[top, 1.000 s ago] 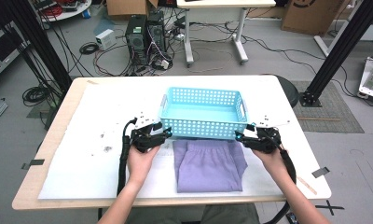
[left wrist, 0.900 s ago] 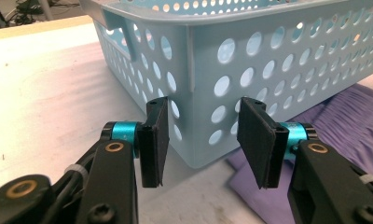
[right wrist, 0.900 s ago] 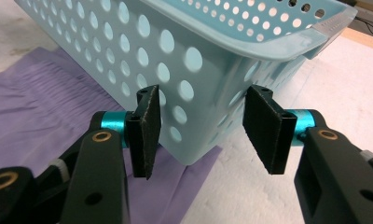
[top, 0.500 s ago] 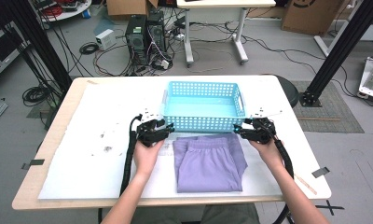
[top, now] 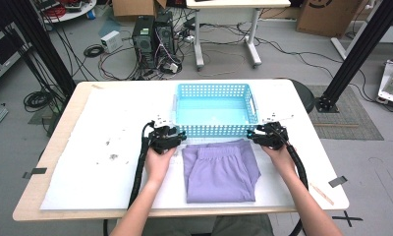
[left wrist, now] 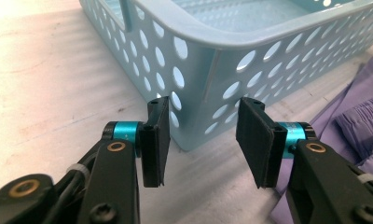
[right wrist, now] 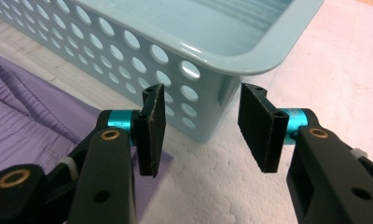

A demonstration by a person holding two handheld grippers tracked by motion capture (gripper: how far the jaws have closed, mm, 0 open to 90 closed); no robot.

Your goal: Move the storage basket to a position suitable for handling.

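Observation:
A light blue perforated basket (top: pixel 215 131) stands empty at the table's far middle. A folded purple garment (top: pixel 220 172) lies just in front of it. My left gripper (top: pixel 177 136) is at the basket's near left corner, open, with that corner (left wrist: pixel 198 93) just beyond its pads (left wrist: pixel 159 135). My right gripper (top: pixel 253 133) is at the near right corner. Its jaws have just been closing but stand open, and the corner (right wrist: pixel 212 107) is ahead of the gap, untouched. The garment (left wrist: pixel 357 107) (right wrist: pixel 26 121) reaches the inner side of each gripper.
A white sheet (top: pixel 111 123) covers the tabletop, with dark specks (top: pixel 113 156) on its left part. Computer towers (top: pixel 153 37) and cables lie on the floor beyond the far edge. A strip of tape (top: pixel 337 181) sits near the right front corner.
Both grippers have moved a little away from the person, up to the basket's near corners. The basket now sits slightly farther back, off the garment's top edge.

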